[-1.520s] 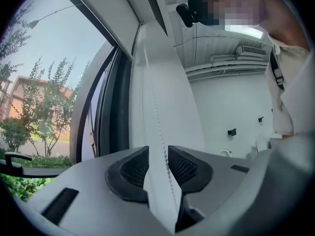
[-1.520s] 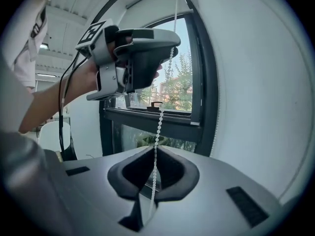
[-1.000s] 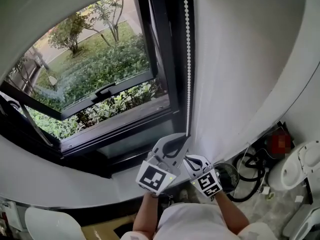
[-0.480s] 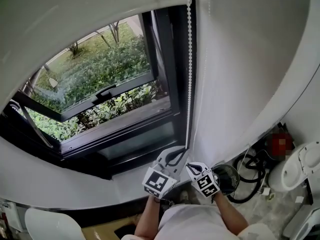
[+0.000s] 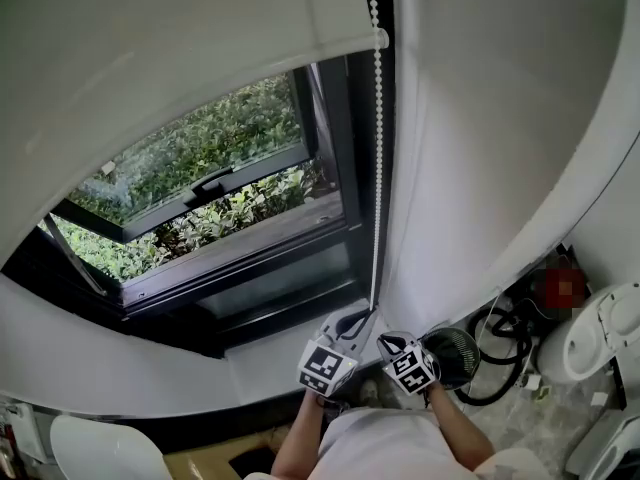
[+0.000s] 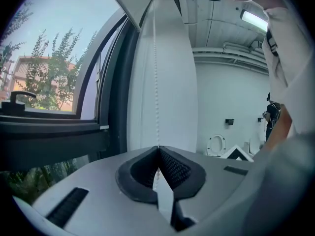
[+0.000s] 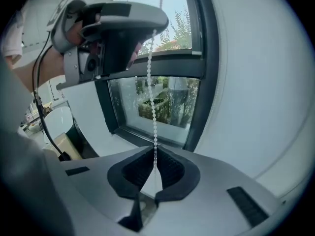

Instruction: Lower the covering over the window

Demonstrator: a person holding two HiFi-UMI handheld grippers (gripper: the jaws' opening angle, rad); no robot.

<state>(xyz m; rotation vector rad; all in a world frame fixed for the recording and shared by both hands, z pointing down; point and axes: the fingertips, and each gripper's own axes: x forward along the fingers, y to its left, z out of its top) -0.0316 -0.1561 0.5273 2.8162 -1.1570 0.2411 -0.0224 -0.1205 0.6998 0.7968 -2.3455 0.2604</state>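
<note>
Window (image 5: 230,198) half covered — left gripper (image 5: 366,313) low by sill (image 5: 262,354), jaws pinching bead chain (image 5: 377,168).

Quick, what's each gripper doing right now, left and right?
Left gripper: closed on the bead chain.
Right gripper: pinching the same bead chain below the left one, jaws starting to open.

The head view looks steeply down on the window (image 5: 210,193). Both gripper views sit low and close, facing up the bead chain (image 5: 377,168), which all three share.
</note>
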